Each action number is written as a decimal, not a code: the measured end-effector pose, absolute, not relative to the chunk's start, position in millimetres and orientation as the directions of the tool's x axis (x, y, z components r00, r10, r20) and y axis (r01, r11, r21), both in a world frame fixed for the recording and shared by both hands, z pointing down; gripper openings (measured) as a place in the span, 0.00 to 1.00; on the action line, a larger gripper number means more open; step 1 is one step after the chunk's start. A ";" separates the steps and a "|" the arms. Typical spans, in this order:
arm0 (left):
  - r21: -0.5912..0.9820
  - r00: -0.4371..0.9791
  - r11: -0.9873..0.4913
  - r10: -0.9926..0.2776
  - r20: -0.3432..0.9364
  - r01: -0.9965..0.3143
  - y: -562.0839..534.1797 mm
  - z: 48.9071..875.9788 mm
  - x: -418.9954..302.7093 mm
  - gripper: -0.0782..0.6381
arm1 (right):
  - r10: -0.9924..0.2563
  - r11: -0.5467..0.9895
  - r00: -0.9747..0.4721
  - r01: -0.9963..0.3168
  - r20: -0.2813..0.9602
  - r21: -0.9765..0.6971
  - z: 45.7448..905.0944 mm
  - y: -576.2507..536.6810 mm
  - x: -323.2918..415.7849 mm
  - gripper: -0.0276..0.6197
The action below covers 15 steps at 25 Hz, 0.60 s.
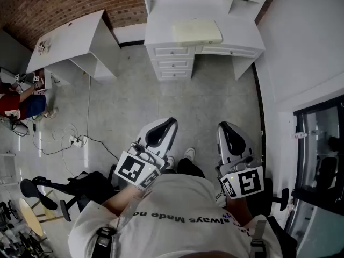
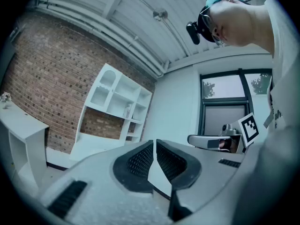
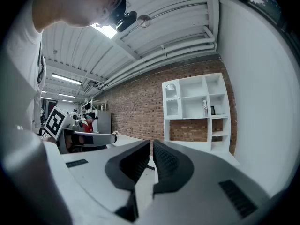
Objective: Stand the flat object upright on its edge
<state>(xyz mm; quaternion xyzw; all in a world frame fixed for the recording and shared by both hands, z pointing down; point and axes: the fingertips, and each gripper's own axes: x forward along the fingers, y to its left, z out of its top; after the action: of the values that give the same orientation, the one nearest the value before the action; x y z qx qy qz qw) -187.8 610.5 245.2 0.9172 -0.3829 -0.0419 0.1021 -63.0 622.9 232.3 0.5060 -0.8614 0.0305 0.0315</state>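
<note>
Both left gripper [image 2: 154, 146] and right gripper [image 3: 151, 146] clenched empty; we judge the pale-yellow flat rectangular pad [image 1: 196, 31] light, semi-stiff: pinch its near edge.

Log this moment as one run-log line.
stage: pre-approach | left gripper: shut, empty | right gripper: shut, empty | flat object: lying flat on desk, untouched

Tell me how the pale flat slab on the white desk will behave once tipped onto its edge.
The pale slab lies flat with straight sides, so it is probably stiff. It looks broad and thin, so on edge it will likely topple easily. The desk top looks smooth, so the bottom edge may slide.
</note>
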 end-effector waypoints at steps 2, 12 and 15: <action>0.215 0.699 -0.682 -0.716 -0.002 -0.699 606.3 242.9 -181.6 0.15 | -0.868 0.490 -0.490 -0.872 0.079 -0.020 230.2 620.6 -56.0 0.09; 0.206 0.688 -0.678 -0.725 -0.031 -0.705 587.1 233.5 -134.0 0.15 | -0.862 0.506 -0.506 -0.862 0.037 -0.002 219.5 604.6 -9.6 0.09; 0.206 0.693 -0.682 -0.721 -0.024 -0.702 576.5 236.2 -124.0 0.15 | -0.857 0.514 -0.514 -0.857 0.035 -0.005 221.2 592.1 -2.0 0.09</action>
<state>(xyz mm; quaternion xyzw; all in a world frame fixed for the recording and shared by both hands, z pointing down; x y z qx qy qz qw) -124.0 576.5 236.2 0.9155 -0.3885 -0.0514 0.0909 -2.0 592.1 221.2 0.4926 -0.8701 0.0107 0.0140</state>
